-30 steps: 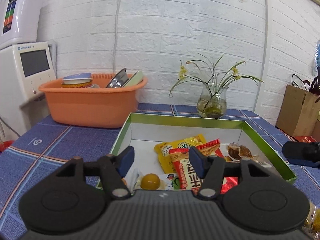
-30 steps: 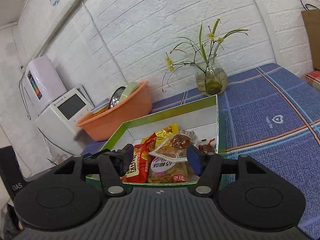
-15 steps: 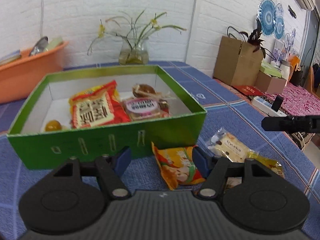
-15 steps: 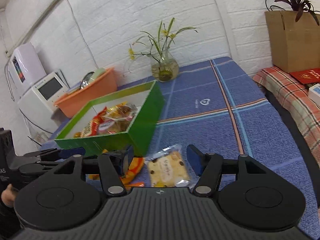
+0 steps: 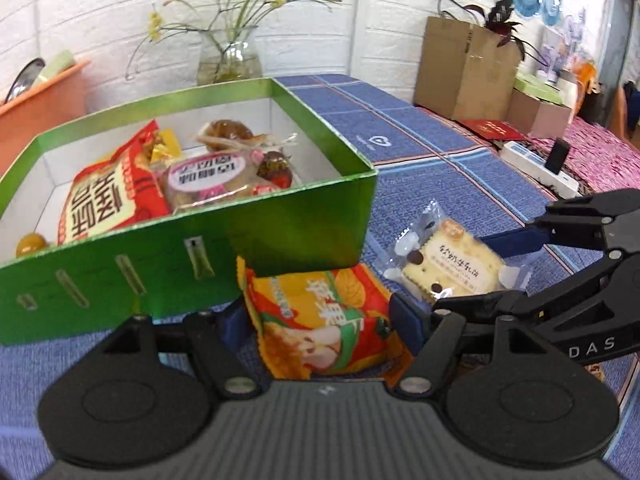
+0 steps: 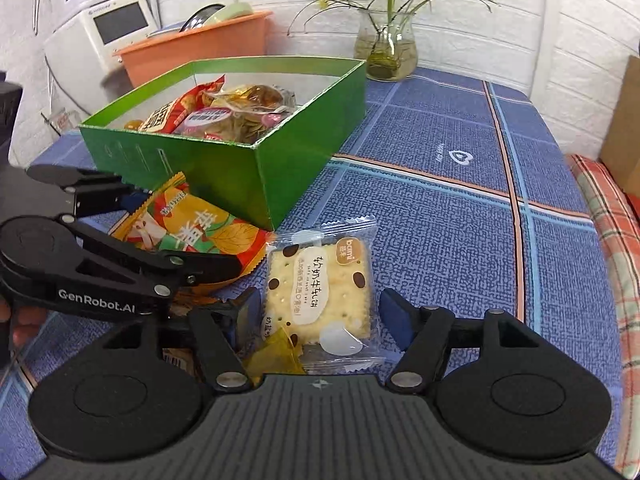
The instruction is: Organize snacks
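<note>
A blue woven cloth covers the worktop. The glossy green cardboard box holds crinkly snack packets. Just beside its corner lie an orange foil packet, straddled by the left hand-held gripper, and a clear-wrapped square cracker, straddled by the right hand-held gripper. Both jaws have just been opening and stand apart.

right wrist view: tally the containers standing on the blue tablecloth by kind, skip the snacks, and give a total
green box: 1
orange basin: 1
glass vase: 1
total: 3
</note>
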The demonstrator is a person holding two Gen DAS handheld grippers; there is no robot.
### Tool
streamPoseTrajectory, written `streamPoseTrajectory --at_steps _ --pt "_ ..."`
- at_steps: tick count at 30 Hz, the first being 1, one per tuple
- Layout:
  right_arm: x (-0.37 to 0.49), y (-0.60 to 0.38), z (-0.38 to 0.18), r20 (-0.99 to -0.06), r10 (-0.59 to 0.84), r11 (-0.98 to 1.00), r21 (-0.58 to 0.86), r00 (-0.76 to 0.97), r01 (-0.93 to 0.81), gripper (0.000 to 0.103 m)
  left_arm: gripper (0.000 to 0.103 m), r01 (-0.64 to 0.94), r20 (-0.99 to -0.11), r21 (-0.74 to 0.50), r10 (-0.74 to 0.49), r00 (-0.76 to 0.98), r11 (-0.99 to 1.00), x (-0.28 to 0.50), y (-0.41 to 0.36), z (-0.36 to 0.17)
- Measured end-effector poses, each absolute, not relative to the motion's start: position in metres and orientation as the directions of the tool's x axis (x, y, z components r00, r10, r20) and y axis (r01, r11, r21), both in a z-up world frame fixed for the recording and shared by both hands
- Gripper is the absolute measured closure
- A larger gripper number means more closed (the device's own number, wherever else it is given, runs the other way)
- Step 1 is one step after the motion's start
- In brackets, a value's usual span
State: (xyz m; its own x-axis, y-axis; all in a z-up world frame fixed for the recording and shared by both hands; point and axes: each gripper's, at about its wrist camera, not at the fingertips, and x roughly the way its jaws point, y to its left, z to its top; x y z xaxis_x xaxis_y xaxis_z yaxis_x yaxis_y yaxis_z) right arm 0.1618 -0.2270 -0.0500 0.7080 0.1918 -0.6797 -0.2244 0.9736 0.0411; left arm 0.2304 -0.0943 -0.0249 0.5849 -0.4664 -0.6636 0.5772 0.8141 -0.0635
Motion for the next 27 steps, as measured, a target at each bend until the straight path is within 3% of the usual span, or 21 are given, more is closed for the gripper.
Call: streamPoseTrajectory --at_steps 11,16,18,21,27 --pt "0.143 -0.207 -0.047 -0.630 0.162 0.982 0.031 0.760 -0.184 0.007 0.043 0.598 -0.632 -0.096 -0.512 0.581 0.796 0.203 -0.050 -0.025" --pt "0.125 -0.195 -0.035 -0.488 0.156 0.986 0.029 0.859 -0.163 0.007 0.047 0.500 -0.621 -0.154 -0.477 0.622 0.852 0.181 0.009 -0.025" --pt "0.117 -0.191 -0.028 -0.418 0.138 0.990 0.031 0.898 -0.138 0.007 0.060 0.448 -0.606 -0.176 -0.455 0.652 0.876 0.172 0.033 -0.022" --pt "0.107 -0.183 -0.018 -0.324 0.139 0.990 0.052 0.936 -0.129 0.007 0.060 0.377 -0.561 -0.176 -0.407 0.720 0.909 0.155 0.062 -0.015" --pt "0.099 -0.169 -0.009 -0.299 0.245 0.959 0.217 0.922 -0.184 0.007 0.060 0.329 -0.550 -0.230 -0.401 0.733 0.916 0.147 0.088 -0.015"
